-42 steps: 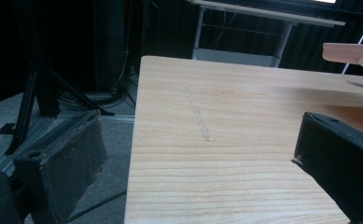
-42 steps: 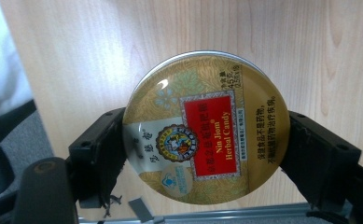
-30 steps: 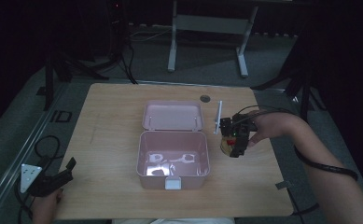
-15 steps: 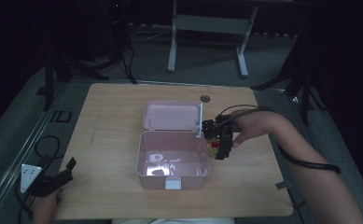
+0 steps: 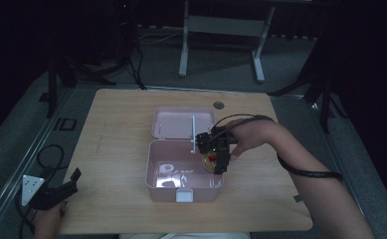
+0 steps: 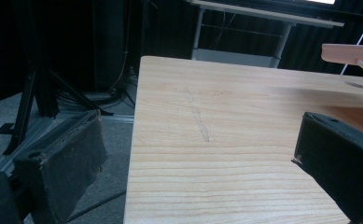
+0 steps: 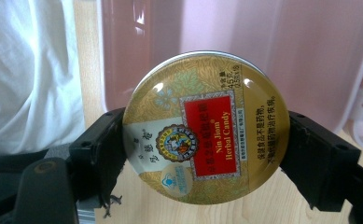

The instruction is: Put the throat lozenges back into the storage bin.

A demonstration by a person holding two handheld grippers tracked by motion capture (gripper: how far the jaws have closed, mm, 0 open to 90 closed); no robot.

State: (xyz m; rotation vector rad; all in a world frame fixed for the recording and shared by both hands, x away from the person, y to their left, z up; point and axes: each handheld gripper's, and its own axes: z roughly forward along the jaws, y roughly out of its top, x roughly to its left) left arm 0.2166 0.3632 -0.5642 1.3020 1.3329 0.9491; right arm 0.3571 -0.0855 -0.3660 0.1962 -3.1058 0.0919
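Over the pink box (image 5: 181, 185), the right gripper (image 5: 216, 162) clamps its 2 jaws on a candy tin (image 7: 206, 127).

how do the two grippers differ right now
The right gripper is shut on a round gold candy tin; the left gripper is open and holds nothing. The right one is over the open pink box; the left sits off the table's near-left corner. Both have black jaws.
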